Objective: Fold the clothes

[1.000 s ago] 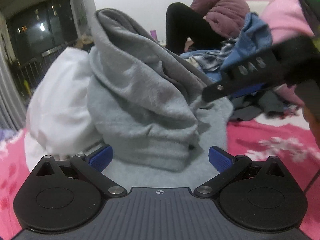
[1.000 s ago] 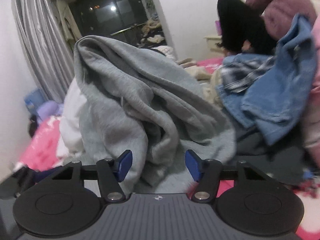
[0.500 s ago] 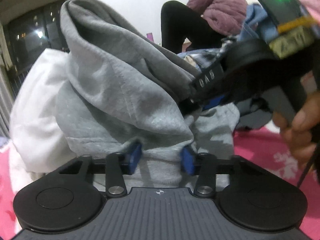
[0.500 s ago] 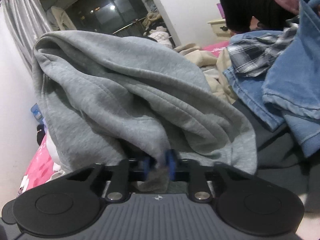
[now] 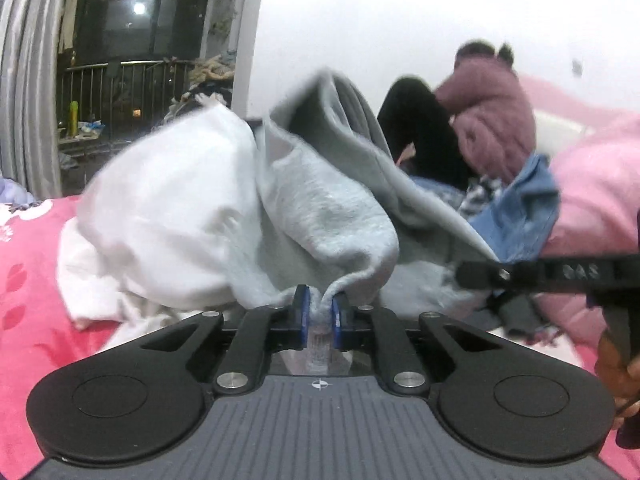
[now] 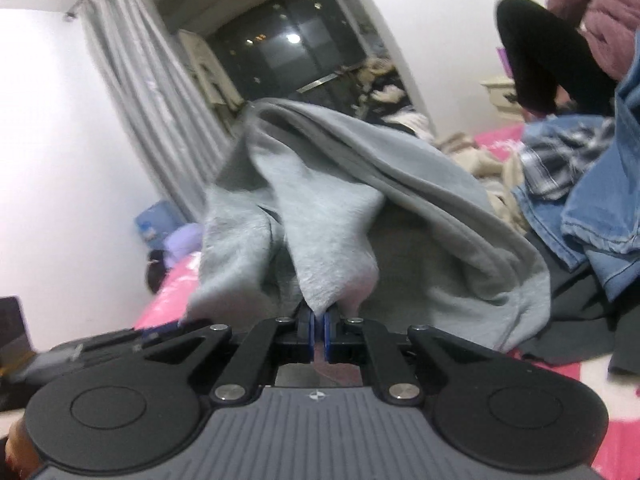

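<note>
A grey sweatshirt (image 5: 328, 208) is lifted off the pink bed, bunched and drooping in folds. My left gripper (image 5: 319, 312) is shut on a pinch of its hem, with a white label showing behind the blue pads. In the right wrist view the same grey sweatshirt (image 6: 360, 200) hangs in front, and my right gripper (image 6: 319, 330) is shut on another fold of it. The right gripper's black finger (image 5: 540, 274) reaches in from the right in the left wrist view. The left gripper shows blurred at the lower left of the right wrist view.
A white garment (image 5: 168, 208) lies left of the sweatshirt on the pink bedspread (image 5: 28, 264). Denim and plaid clothes (image 6: 580, 184) are piled to the right. A person in a maroon jacket (image 5: 492, 120) sits behind. Grey curtains (image 6: 148, 92) and a dark window stand beyond.
Both grippers went from open to shut on the grey sweatshirt, then pulled it up and back. The fabric now hangs stretched between them, baring the white garment.
</note>
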`<state>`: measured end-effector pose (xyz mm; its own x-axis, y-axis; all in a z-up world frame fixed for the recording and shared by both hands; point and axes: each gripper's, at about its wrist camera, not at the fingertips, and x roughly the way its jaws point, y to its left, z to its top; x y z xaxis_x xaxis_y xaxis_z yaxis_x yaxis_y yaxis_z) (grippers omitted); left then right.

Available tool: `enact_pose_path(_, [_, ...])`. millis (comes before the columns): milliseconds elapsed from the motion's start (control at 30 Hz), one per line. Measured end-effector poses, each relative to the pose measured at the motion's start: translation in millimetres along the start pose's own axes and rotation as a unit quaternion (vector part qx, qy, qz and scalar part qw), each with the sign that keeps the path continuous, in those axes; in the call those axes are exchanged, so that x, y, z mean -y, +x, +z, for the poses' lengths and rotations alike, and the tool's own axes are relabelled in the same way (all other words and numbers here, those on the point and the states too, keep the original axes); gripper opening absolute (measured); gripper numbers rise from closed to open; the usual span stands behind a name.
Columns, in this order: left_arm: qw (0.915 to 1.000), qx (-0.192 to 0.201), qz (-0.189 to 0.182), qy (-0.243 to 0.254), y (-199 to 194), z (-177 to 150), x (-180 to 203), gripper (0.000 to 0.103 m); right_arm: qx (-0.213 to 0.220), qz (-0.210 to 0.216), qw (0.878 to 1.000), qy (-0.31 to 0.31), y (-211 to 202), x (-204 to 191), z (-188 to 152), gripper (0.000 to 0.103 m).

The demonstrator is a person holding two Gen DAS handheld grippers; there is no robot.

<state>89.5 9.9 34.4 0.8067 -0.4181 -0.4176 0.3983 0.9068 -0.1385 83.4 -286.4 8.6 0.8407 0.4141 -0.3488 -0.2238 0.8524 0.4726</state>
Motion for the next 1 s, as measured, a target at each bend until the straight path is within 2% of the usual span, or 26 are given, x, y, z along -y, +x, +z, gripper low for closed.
enact_pose_path(167, [0.9989, -0.018, 0.0, -0.043, -37, -3, -29, 0.008, 0.007, 0.046, 0.998, 0.041, -59, -25, -6, 0.006])
enact_pose_path(333, [0.9956, -0.037, 0.0, -0.087, -73, -5, -58, 0.007, -0.009, 0.072, 0.99, 0.121, -113, -33, -40, 0.006])
enact_pose_path(467, [0.9913, -0.051, 0.0, -0.121, -103, -7, -82, 0.001, -0.062, 0.024, 0.981, 0.18, -114, -18, -87, 0.006])
enact_pose_path(567, [0.9802, -0.123, 0.006, -0.155, -85, -38, -113, 0.001, -0.124, -0.048, 0.973, 0.188, -98, -9, -120, 0.006])
enact_pose_path(667, [0.9694, -0.168, 0.021, -0.178, -76, -63, -131, 0.004, -0.159, -0.081, 0.964, 0.196, -93, -2, -129, 0.009])
enact_pose_path(700, [0.9687, -0.169, 0.017, -0.181, -80, -67, -133, 0.008, -0.159, -0.077, 0.964, 0.2, -96, -2, -126, 0.013])
enact_pose_path(733, [0.9684, -0.164, 0.011, -0.188, -87, -68, -135, 0.025, -0.152, -0.072, 0.965, 0.202, -101, -2, -122, 0.017])
enact_pose_path(767, [0.9688, -0.156, 0.007, -0.193, -95, -69, -138, 0.049, -0.141, -0.069, 0.966, 0.203, -107, -2, -118, 0.031])
enact_pose_path(800, [0.9696, -0.147, 0.006, -0.196, -105, -73, -140, 0.057, -0.131, -0.066, 0.968, 0.202, -113, -2, -115, 0.048])
enact_pose_path(833, [0.9699, -0.141, 0.003, -0.199, -111, -73, -142, 0.077, -0.123, -0.066, 0.97, 0.201, -116, -3, -112, 0.053])
enact_pose_path(867, [0.9694, -0.138, -0.002, -0.203, -115, -78, -141, 0.089, -0.121, -0.066, 0.97, 0.201, -118, -3, -112, 0.064])
enact_pose_path(933, [0.9645, -0.151, -0.015, -0.216, -116, -91, -138, 0.099, -0.132, -0.065, 0.966, 0.212, -112, 4, -114, 0.067])
enact_pose_path(1000, [0.9586, -0.166, -0.028, -0.23, -118, -104, -134, 0.099, -0.161, -0.064, 0.956, 0.236, -98, 13, -124, 0.073])
